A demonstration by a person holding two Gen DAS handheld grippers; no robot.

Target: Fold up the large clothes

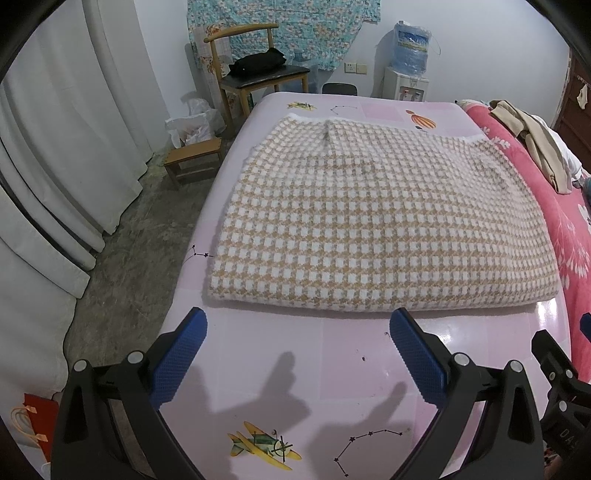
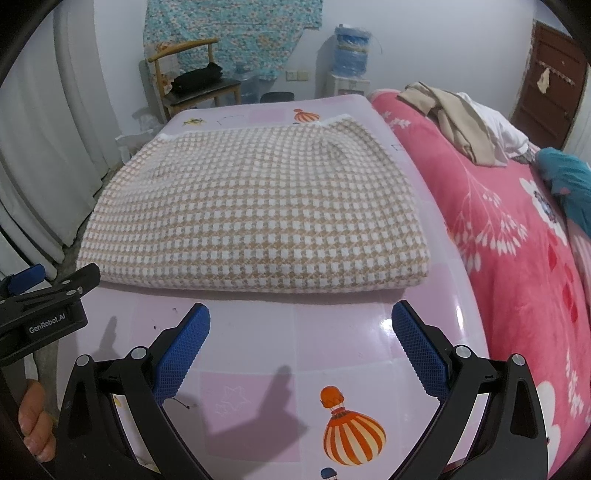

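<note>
Nearest to both cameras, the two grippers hover above the bare front part of a pink desk [image 1: 332,354] printed with airplanes, hot-air balloons and star constellations. In the left wrist view, the left gripper [image 1: 297,325] has its jaws spread wide, blue textured pads [image 1: 181,354] empty and apart from the cloth. In the right wrist view, the right gripper [image 2: 301,321] likewise holds its jaws wide with nothing between them; the left gripper's black body shows at the left edge, and a person's fingers [image 2: 35,424] grip a handle in the lower left corner. Both grippers cast dark shadows on the glossy surface below them.

Just beyond the fingertips lies the folded houndstooth garment [image 1: 351,221], tan and white, lying flat across the middle of the desk with its thick folded edge facing the grippers and a white trimmed edge at the far side. Neither gripper touches it.

To the right, touching the desk's side, is a bed with a red floral blanket [image 2: 498,240]; beige clothes [image 2: 454,118] and a teal item [image 2: 569,177] lie on it farther back.

On the left, white curtains [image 1: 55,147] hang to the concrete floor, with a small wooden stool [image 1: 194,158] near the desk's far corner. Against the back wall stand a wooden chair [image 1: 258,74] carrying a black bundle, a floral cloth [image 1: 288,29] hung above it, and a water dispenser [image 1: 406,66] with a blue bottle.
</note>
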